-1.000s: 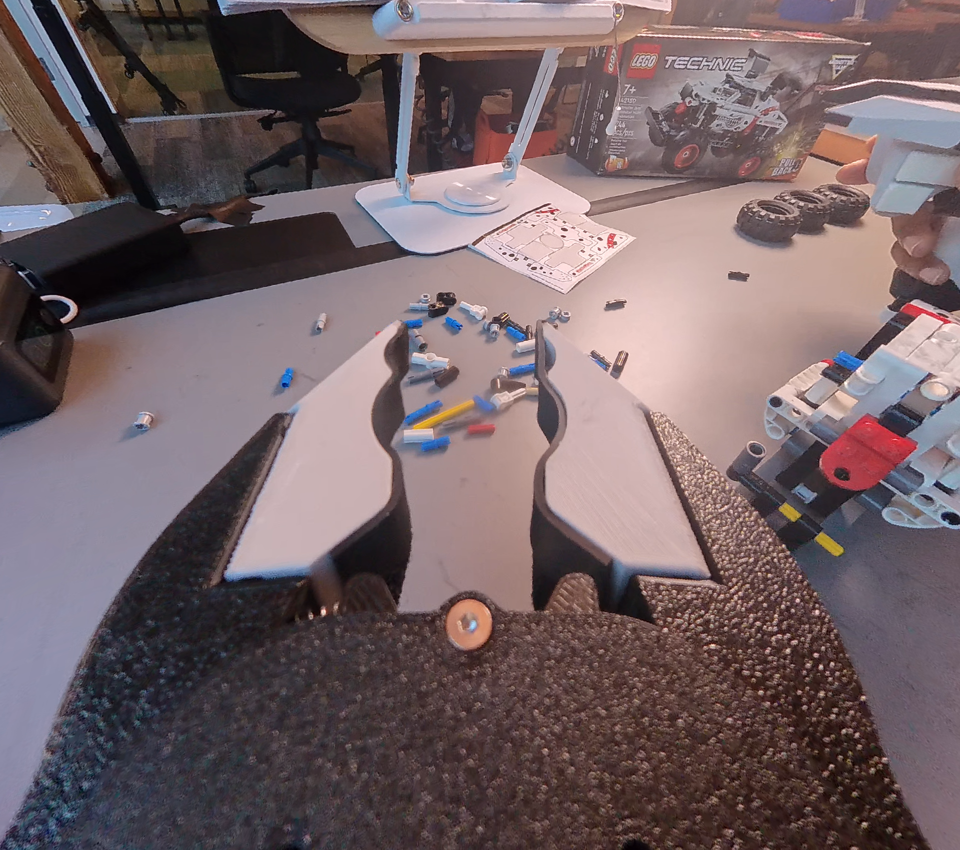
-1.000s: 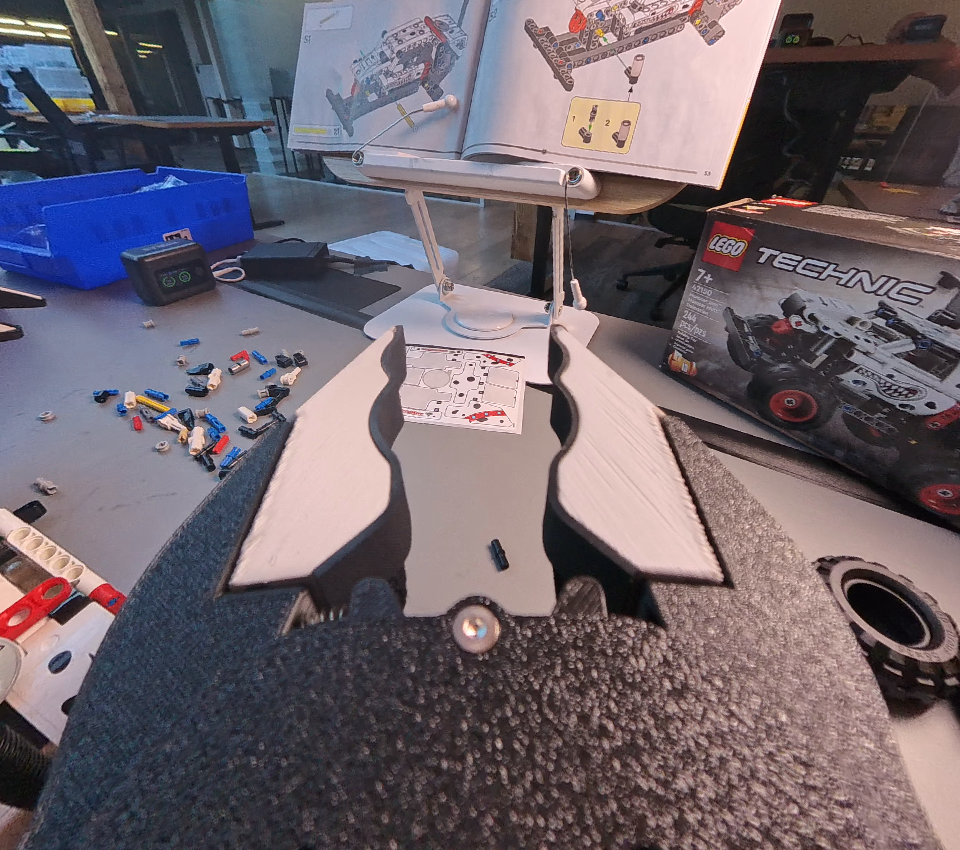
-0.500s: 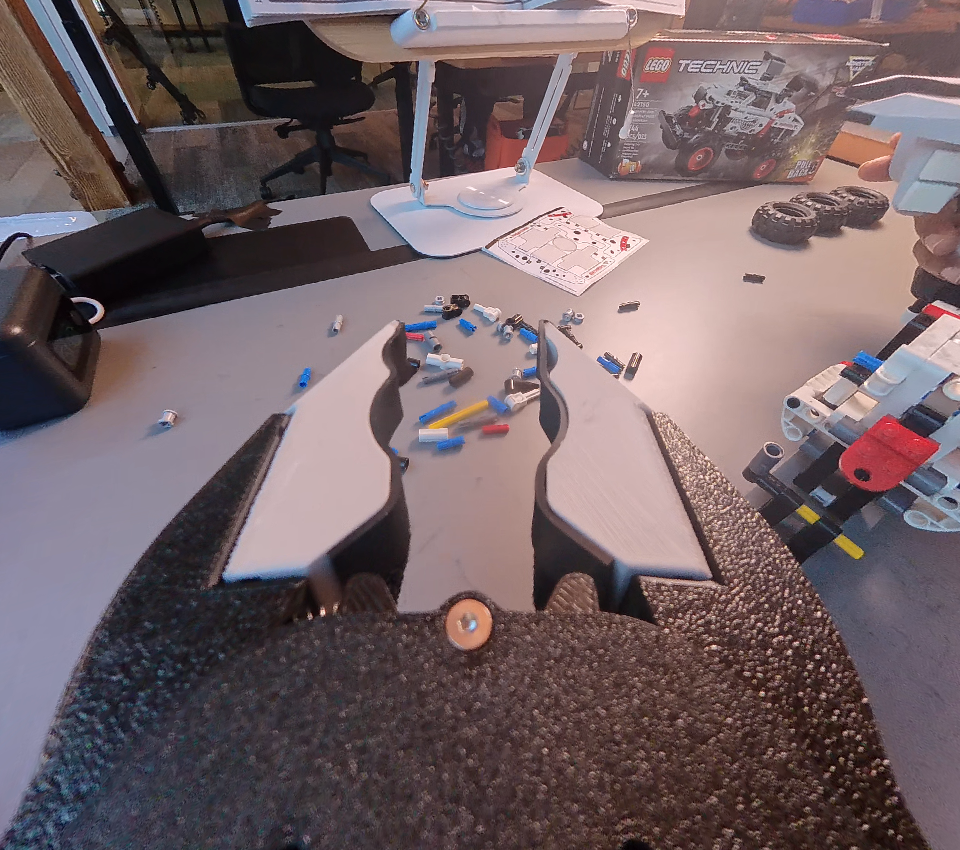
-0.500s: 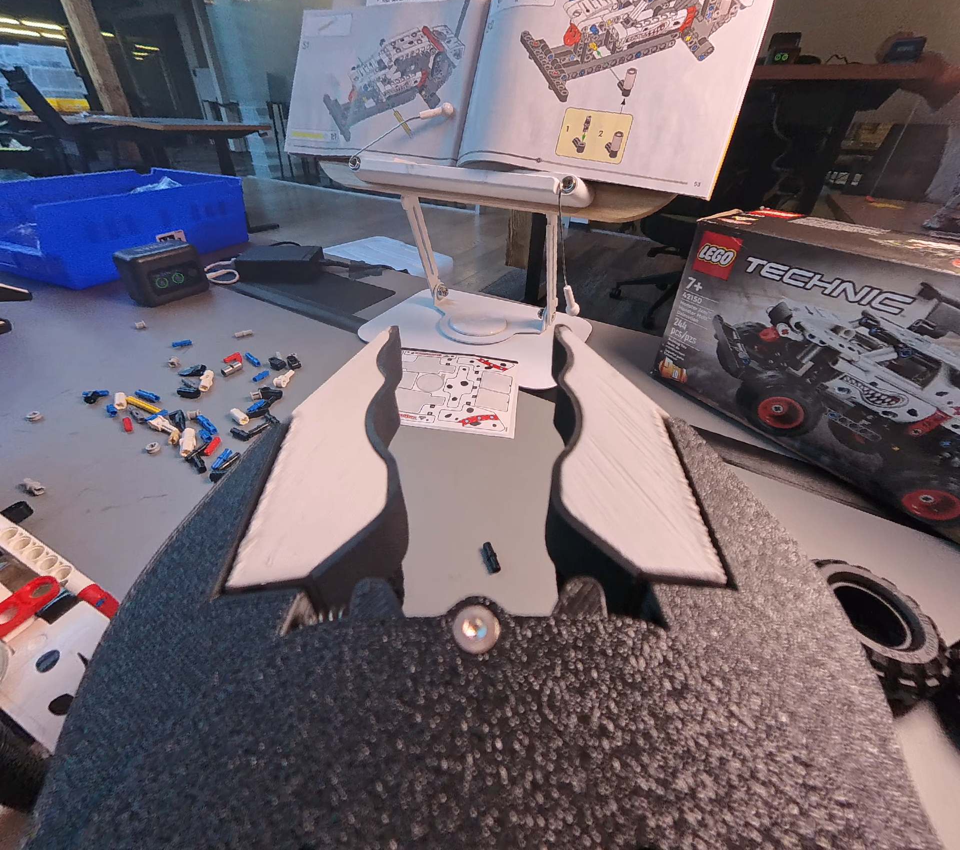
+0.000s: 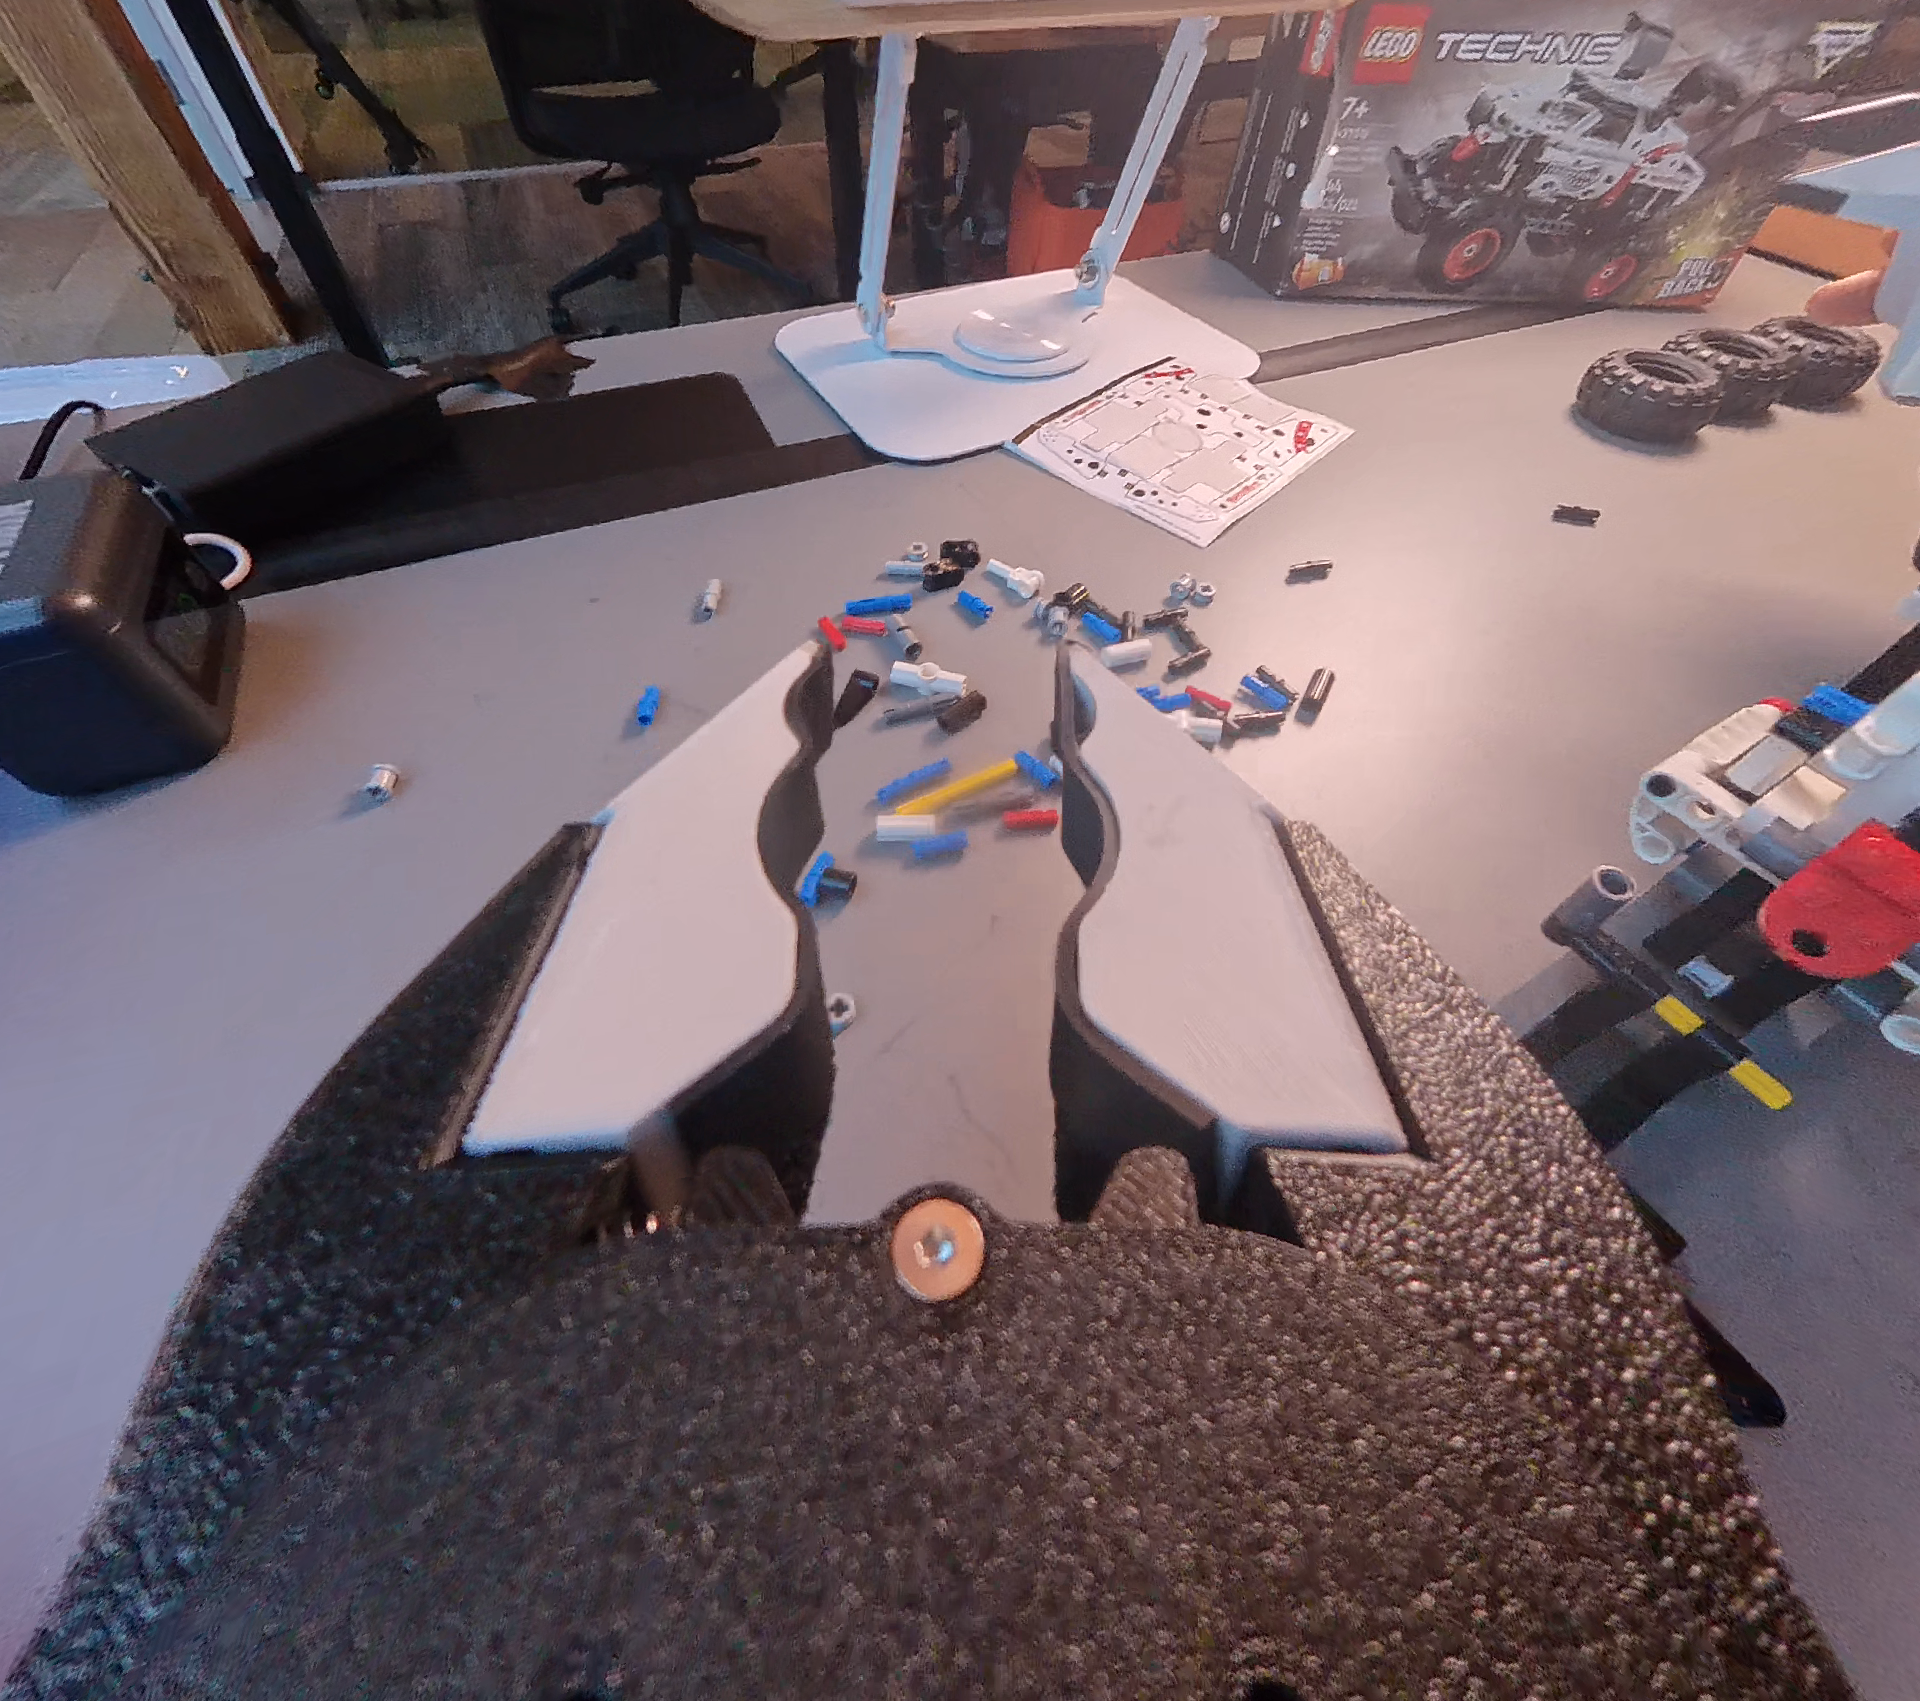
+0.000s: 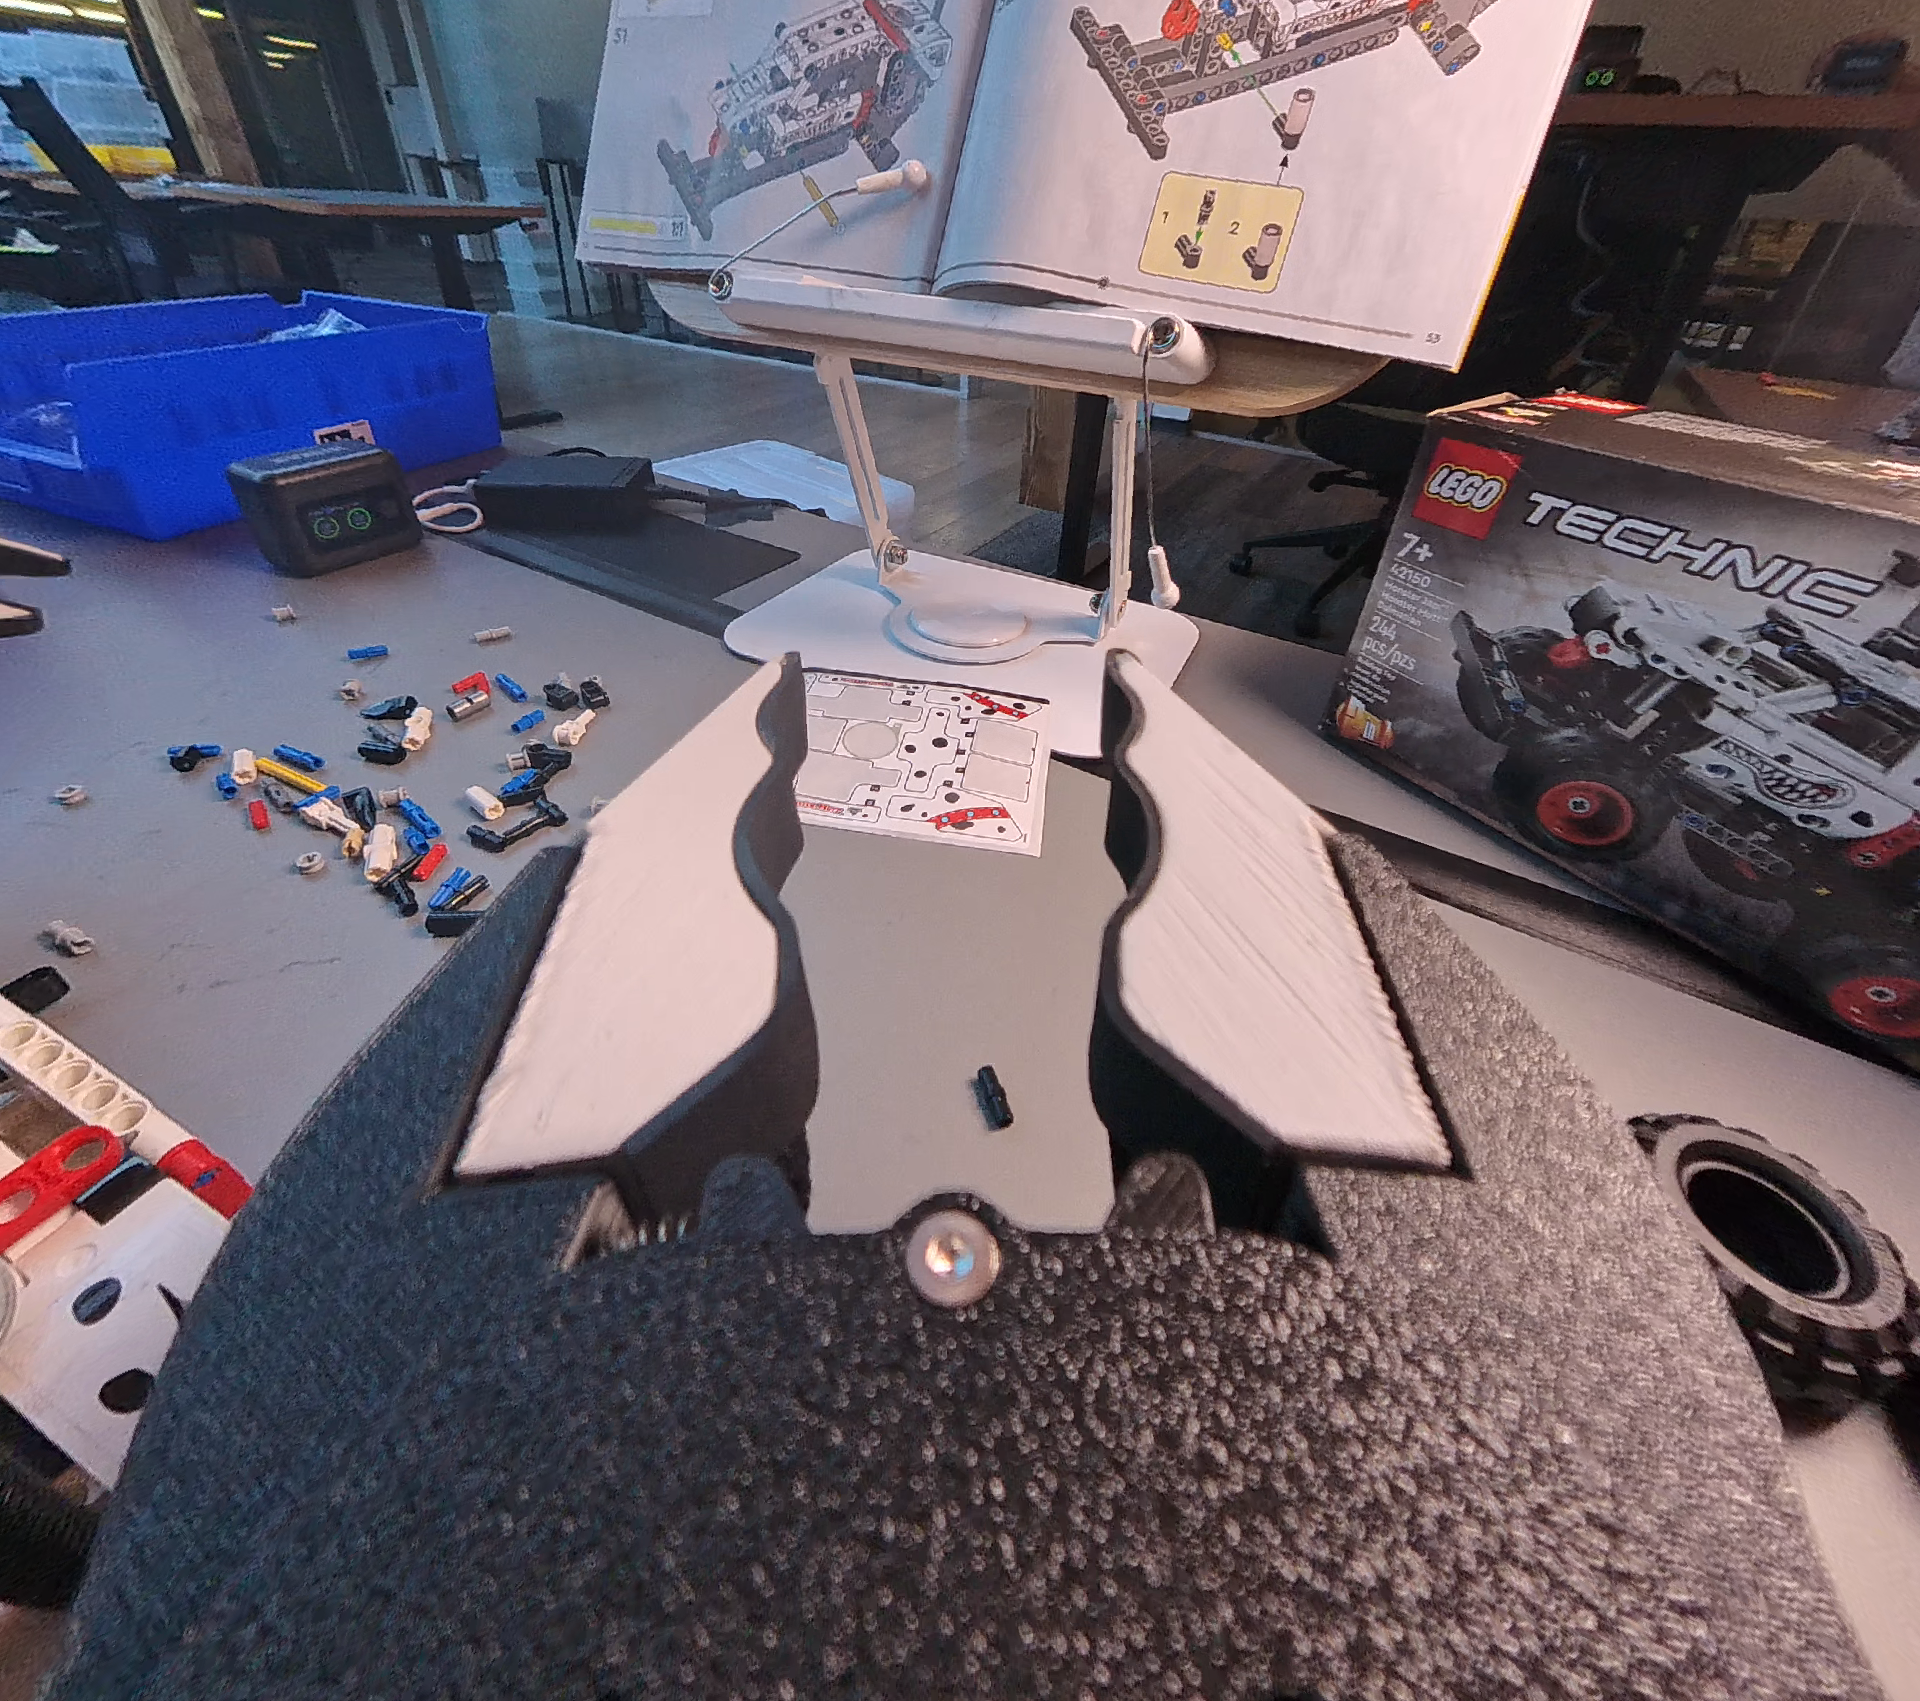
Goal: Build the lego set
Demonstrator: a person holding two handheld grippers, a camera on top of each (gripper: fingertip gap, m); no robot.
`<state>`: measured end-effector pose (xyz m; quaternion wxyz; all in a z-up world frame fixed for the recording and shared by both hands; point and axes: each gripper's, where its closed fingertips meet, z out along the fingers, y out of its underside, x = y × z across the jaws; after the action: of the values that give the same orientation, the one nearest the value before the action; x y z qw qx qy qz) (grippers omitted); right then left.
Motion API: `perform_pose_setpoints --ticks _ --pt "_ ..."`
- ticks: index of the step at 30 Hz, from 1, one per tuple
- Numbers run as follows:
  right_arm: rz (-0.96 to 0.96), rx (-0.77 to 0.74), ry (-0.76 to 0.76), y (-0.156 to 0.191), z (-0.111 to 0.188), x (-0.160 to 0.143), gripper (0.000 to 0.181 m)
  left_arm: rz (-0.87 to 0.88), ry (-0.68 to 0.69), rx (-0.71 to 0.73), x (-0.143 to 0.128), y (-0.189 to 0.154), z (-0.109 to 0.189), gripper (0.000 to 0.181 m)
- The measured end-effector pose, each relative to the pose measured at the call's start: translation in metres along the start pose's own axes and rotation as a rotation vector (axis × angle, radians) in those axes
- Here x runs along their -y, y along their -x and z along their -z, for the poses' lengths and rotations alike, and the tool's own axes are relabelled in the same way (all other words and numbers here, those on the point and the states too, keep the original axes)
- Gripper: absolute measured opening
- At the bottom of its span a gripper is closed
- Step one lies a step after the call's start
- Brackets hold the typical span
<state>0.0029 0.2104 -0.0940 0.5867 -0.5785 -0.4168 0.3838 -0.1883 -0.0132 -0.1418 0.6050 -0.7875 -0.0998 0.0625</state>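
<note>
My left gripper [image 5: 940, 659] is open and empty, low over a scatter of small blue, black, red and white pins [image 5: 1049, 664] on the grey table; a yellow axle [image 5: 956, 786] lies between its fingers. The part-built white, black and red truck [image 5: 1766, 851] lies at the right edge. My right gripper [image 6: 951, 664] is open and empty above the table, pointing at the sticker sheet [image 6: 925, 758]. A single black pin [image 6: 992, 1095] lies between its fingers. The pin scatter [image 6: 395, 789] is to its left, the truck [image 6: 73, 1236] at lower left.
An open instruction booklet [image 6: 1039, 93] rests on a white stand [image 6: 966, 623]. The set's box [image 6: 1683, 685] stands at the right, black tyres [image 5: 1725, 378] near it; one tyre [image 6: 1797, 1256] lies by my right gripper. A black device [image 5: 104, 633] and a blue bin [image 6: 239, 394] sit at left.
My left gripper has moved forward and lower over the loose pins. My right gripper has shifted slightly, the booklet and box sliding a little in view. Both stay open.
</note>
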Motion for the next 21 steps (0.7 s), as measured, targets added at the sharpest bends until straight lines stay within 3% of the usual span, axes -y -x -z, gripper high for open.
perform_pose_setpoints --ticks 3,6,8,14,21 --pt "0.008 0.010 0.019 0.002 -0.001 -0.004 0.053 0.021 0.099 0.026 -0.015 0.017 0.000 0.028" --pt "-0.001 0.010 0.039 0.002 -0.002 -0.008 0.051 0.016 0.261 -0.043 -0.044 0.017 -0.009 0.023" --pt "-0.024 0.021 0.048 0.004 -0.004 -0.011 0.050 -0.043 0.281 -0.146 -0.044 0.003 -0.020 0.021" --pt "-0.003 0.060 0.093 0.014 -0.007 -0.021 0.048 -0.267 0.418 -0.269 -0.053 -0.011 -0.057 0.016" --pt "-0.002 0.083 0.130 0.012 -0.008 -0.031 0.044 -0.319 0.519 -0.335 -0.070 -0.007 -0.055 0.014"
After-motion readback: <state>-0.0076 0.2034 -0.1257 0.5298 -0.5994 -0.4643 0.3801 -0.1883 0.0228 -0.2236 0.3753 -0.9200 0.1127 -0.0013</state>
